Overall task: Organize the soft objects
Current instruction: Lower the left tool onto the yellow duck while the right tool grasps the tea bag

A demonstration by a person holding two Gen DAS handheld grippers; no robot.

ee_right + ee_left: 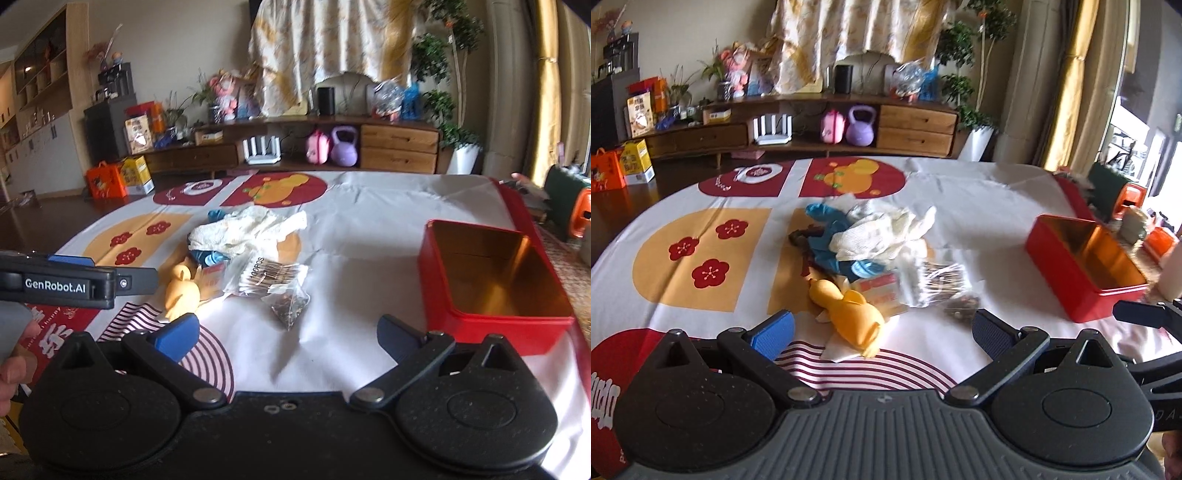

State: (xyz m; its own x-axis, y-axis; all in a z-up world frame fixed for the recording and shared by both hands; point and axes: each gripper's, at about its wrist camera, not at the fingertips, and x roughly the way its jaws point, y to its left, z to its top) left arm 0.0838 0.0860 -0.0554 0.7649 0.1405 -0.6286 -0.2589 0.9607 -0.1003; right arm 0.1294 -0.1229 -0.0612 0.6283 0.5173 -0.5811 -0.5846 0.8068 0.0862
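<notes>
Patterned cloth (960, 184) covers the table. From the left wrist, the left gripper (882, 332) hangs wide, empty, near a yellow plush (849, 314) fronting the soft pile. From the right wrist, the right gripper (288, 334) gapes empty; the red tin (495, 280), near right, likely awaits them.

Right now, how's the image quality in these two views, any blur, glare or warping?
Left wrist view: fisheye bends the table edge; the red tin looks motion-smeared at its right end; daylight through the window is overexposed. Right wrist view: sharper, the bag's print is readable; the tin's gold interior glares.
</notes>
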